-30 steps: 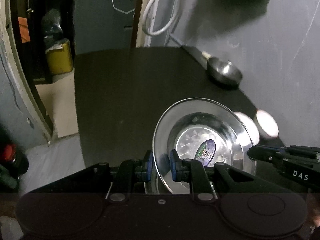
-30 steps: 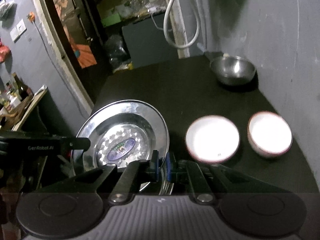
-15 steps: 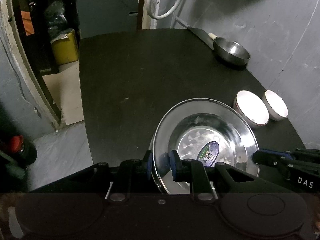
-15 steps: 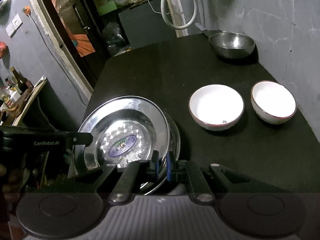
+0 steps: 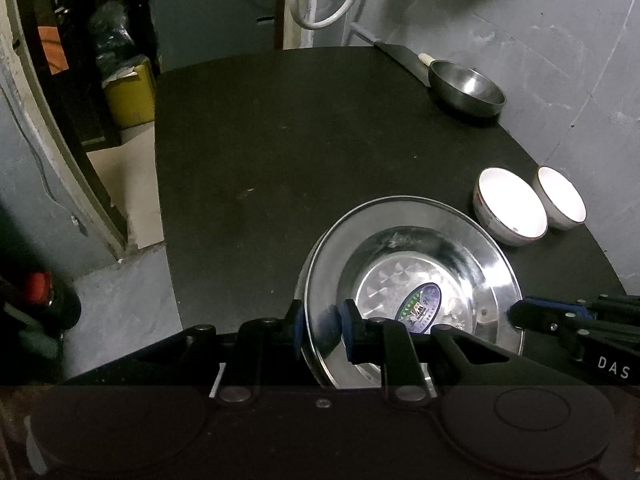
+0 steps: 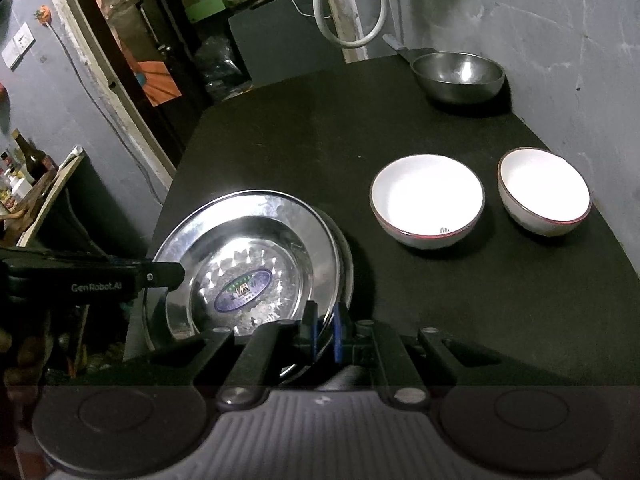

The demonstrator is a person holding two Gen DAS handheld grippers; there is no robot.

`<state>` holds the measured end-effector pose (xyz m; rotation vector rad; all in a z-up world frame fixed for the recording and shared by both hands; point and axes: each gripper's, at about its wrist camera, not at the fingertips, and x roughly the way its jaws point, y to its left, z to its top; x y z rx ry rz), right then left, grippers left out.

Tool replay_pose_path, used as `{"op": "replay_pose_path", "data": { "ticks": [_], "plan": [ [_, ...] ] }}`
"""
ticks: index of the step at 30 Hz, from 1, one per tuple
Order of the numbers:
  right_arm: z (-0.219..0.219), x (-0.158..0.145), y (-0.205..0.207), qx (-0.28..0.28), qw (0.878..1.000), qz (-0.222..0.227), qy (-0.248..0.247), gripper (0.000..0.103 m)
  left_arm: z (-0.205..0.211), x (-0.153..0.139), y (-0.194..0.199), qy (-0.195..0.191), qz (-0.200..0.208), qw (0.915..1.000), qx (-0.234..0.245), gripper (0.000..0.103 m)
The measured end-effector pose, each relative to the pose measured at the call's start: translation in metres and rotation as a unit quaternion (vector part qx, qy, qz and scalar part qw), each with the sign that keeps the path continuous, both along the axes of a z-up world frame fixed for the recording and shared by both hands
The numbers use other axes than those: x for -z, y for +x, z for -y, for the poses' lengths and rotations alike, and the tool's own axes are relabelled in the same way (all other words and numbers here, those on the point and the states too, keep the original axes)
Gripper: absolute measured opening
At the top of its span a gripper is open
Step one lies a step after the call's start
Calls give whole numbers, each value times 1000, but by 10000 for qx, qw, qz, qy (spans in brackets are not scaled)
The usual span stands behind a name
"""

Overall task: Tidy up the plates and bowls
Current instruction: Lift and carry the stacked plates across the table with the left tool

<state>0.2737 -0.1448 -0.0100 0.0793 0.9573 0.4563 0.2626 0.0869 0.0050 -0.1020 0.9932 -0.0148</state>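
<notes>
We work over a matte black tabletop (image 5: 280,152) set against a scuffed grey wall (image 6: 568,40), with a dark doorway and cluttered shelves beyond its far edge. Our left gripper (image 5: 320,330) pinches the near-left rim of a round, shiny steel plate with an oval blue label at its centre (image 5: 416,280), one blue pad above the rim and one below. Our right gripper (image 6: 325,330) has its blue pads pressed nearly together on the opposite, near-right rim of the same plate (image 6: 256,256), so both of us hold it between the two tools. A second steel rim (image 6: 347,264) peeks out just under that plate on its right edge; we cannot tell whether the two touch. Ahead and to the right of the right gripper sit two white ceramic bowls with dark red rims, the wider one (image 6: 427,200) nearer the plate and the smaller one (image 6: 544,196) just beside it, apart. Far ahead, by the wall, rests a steel bowl (image 6: 458,76) with a knife-like handle (image 5: 424,59) behind it.
</notes>
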Motion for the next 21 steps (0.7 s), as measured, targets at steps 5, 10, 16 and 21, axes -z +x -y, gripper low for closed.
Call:
{"op": "replay_pose_path", "data": {
  "ticks": [5, 10, 16, 21],
  "plan": [
    [-1, 1, 0, 15, 10000, 12, -35, 9, 2, 0, 1, 63, -9, 10000, 39, 22],
    [-2, 0, -3, 2, 10000, 7, -92, 9, 5, -1, 1, 194, -46, 9997, 119, 22],
    [-6, -2, -4, -118, 9996, 84, -223, 10, 10, -1, 4, 328, -79, 9992, 196, 22],
    [-8, -2, -2, -168, 9996, 77, -234, 10, 10, 0, 4, 353, -64, 9992, 190, 23]
  ]
}}
